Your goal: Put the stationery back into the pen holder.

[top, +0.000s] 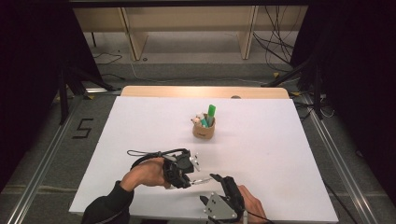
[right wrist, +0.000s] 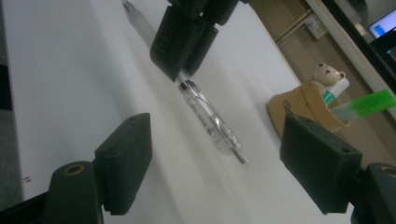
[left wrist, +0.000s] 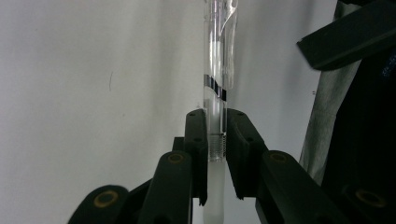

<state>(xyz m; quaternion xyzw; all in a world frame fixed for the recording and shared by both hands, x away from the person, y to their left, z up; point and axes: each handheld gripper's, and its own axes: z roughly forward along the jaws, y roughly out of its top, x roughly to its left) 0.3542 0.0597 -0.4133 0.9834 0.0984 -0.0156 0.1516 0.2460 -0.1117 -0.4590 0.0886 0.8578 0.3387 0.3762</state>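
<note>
A clear plastic pen [left wrist: 217, 70] with a frosted grip is clamped between the jaws of my left gripper [left wrist: 215, 122], which is shut on it. In the high view the left gripper [top: 186, 179] sits near the table's front and holds the pen [top: 201, 180] pointing right, just above the white surface. My right gripper [top: 210, 188] is open right next to the pen's free end. In the right gripper view its two fingers [right wrist: 126, 161] stand wide apart on either side of the pen [right wrist: 210, 119], which sticks out of the left gripper [right wrist: 187, 32] toward the camera.
A small tan cup [top: 204, 129] stands mid-table with a green marker [top: 211, 112] and a little bear figure [right wrist: 327, 73] in it. The white board [top: 140, 121] covers the table. Cables and stand legs lie on the floor beyond it.
</note>
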